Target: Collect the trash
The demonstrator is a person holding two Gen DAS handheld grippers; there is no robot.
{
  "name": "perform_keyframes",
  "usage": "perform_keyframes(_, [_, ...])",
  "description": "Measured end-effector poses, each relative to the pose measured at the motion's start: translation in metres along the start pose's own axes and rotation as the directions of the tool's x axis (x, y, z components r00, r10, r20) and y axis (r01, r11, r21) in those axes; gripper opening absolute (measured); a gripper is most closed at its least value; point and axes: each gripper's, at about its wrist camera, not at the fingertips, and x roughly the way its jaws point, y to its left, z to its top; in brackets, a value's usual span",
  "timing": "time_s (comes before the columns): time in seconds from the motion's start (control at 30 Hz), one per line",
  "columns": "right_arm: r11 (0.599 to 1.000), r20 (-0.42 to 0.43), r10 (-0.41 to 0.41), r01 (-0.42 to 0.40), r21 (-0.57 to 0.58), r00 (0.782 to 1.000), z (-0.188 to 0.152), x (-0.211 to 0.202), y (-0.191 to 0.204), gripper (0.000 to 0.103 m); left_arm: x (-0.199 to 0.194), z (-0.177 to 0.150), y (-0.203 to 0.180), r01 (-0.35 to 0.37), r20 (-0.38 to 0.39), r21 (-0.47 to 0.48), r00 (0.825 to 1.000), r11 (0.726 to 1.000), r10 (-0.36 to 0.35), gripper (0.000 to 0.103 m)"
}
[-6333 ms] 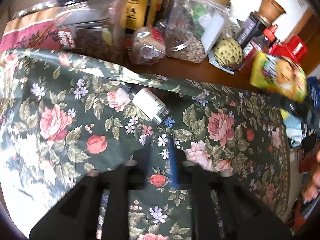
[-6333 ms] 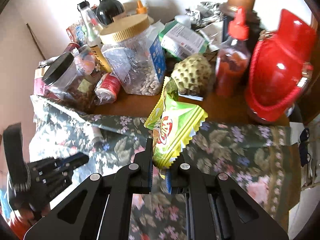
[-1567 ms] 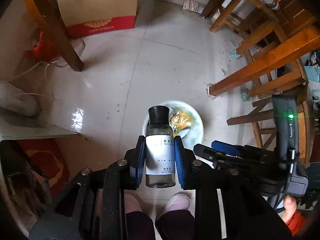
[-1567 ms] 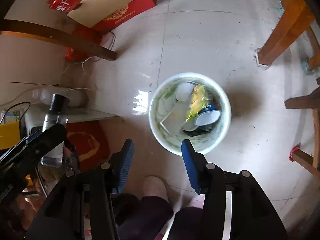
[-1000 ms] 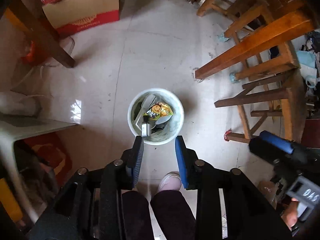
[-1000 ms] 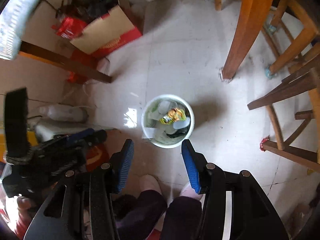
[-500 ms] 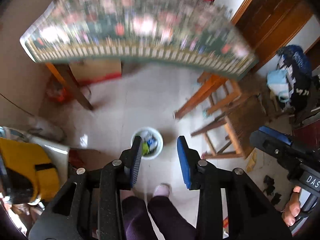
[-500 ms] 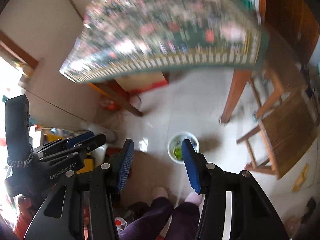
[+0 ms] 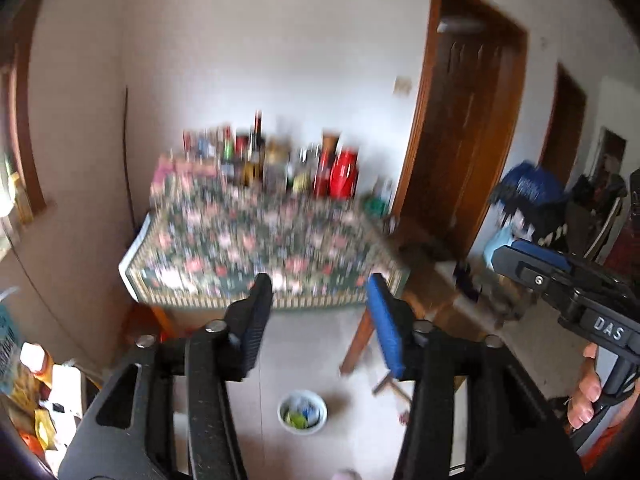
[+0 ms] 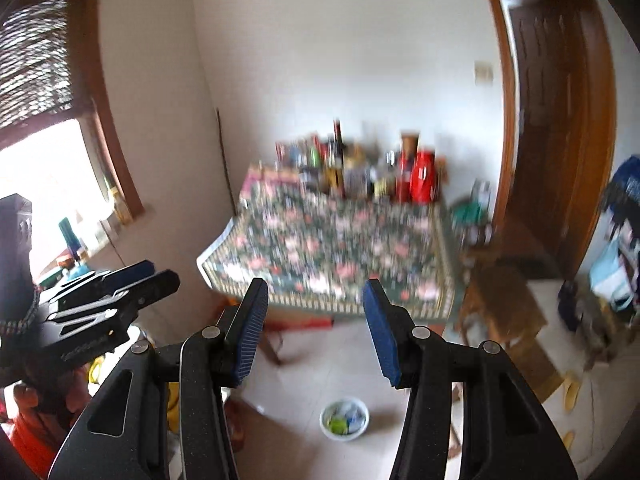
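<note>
Holding the left gripper (image 9: 319, 284) high above the pale tiled floor (image 9: 316, 360), with its two padded fingers spread wide apart and gripping nothing. Holding the right gripper (image 10: 315, 286) at much the same height, likewise wide open with nothing between the blue pads. Carrying both side by side, well apart from one another, each showing at the edge of the other's view.

Looking down past the fingers at the small white round plastic bin (image 9: 302, 429), standing upright on the floor, low in both views and close in front of the person. Showing inside it a loose heap of green, white and blue trash (image 9: 300, 410); too small and blurred for telling the pieces apart.

Facing, beyond the bin, the wooden table draped in a dark green floral cloth (image 9: 260, 248), pushed against the white wall (image 9: 280, 60). Showing along its far edge a blurred row of bottles and jars (image 9: 256, 160), ending at the right in a red jug (image 9: 343, 174). Showing to the right of the table a brown wooden door (image 9: 472, 128), and in the right wrist view a bright window (image 10: 48, 184) on the left.

Blurring over most of the room in both views.
</note>
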Motion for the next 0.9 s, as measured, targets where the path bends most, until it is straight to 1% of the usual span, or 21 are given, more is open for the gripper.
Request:
perform_keyframes(0.03, [1.000,0.024,-0.006,0.006,-0.007,1.000,0.001,-0.009,0.006,0.046,-0.019,0.001,0.000,0.005,0.032,0.004,0.999,1.000,-0.005,0.056])
perform_keyframes(0.07, [1.000,0.044,-0.012,0.012,-0.010,0.999,0.001,-0.019,0.013,0.046,-0.030,0.001,0.001,0.006,0.045,0.005,0.999,1.000,-0.006,0.063])
perform_keyframes(0.1, [1.000,0.057,-0.010,0.011,-0.014,0.998,0.000,-0.025,0.019,0.046,-0.046,0.000,0.003,0.006,0.060,0.005,0.998,1.000,-0.006,0.067])
perform_keyframes(0.13, [1.000,0.072,0.001,0.001,-0.019,0.997,-0.003,-0.036,0.027,0.046,-0.061,-0.002,0.005,0.004,0.072,0.003,0.997,1.000,-0.004,0.075])
perform_keyframes(0.17, [1.000,0.077,0.005,-0.003,-0.021,0.997,-0.004,-0.039,0.030,0.052,-0.071,-0.006,0.006,0.000,0.081,-0.001,0.997,1.000,0.000,0.084])
perform_keyframes(0.2, [1.000,0.085,0.006,-0.004,-0.026,0.996,-0.007,-0.044,0.034,0.065,-0.080,-0.009,0.008,-0.003,0.089,-0.004,0.996,1.000,0.003,0.089])
perform_keyframes(0.23, [1.000,0.096,0.000,0.003,-0.029,0.995,-0.011,-0.051,0.039,0.071,-0.091,-0.013,0.010,-0.005,0.098,-0.006,0.995,1.000,0.005,0.094])
perform_keyframes(0.3, [0.999,0.116,-0.017,0.020,-0.032,0.993,-0.018,-0.063,0.046,0.084,-0.105,-0.019,0.014,-0.007,0.106,-0.002,0.994,1.000,0.007,0.095])
perform_keyframes(0.4, [0.998,0.113,-0.039,0.045,-0.046,0.993,-0.025,-0.070,0.055,0.093,-0.120,-0.028,0.015,-0.017,0.105,0.012,0.994,1.000,0.016,0.095])
perform_keyframes(0.47, [0.997,0.116,-0.047,0.053,-0.047,0.992,-0.027,-0.080,0.060,0.093,-0.128,-0.034,0.014,-0.021,0.108,0.017,0.994,1.000,0.019,0.095])
perform_keyframes(0.67, [0.997,0.106,-0.056,0.062,-0.053,0.993,-0.031,-0.089,0.067,0.094,-0.141,-0.041,0.013,-0.016,0.112,0.014,0.994,1.000,0.015,0.095])
perform_keyframes(0.9, [0.996,0.093,-0.071,0.077,-0.054,0.993,-0.035,-0.097,0.068,0.094,-0.142,-0.043,0.015,-0.015,0.111,0.020,0.994,1.000,0.012,0.095])
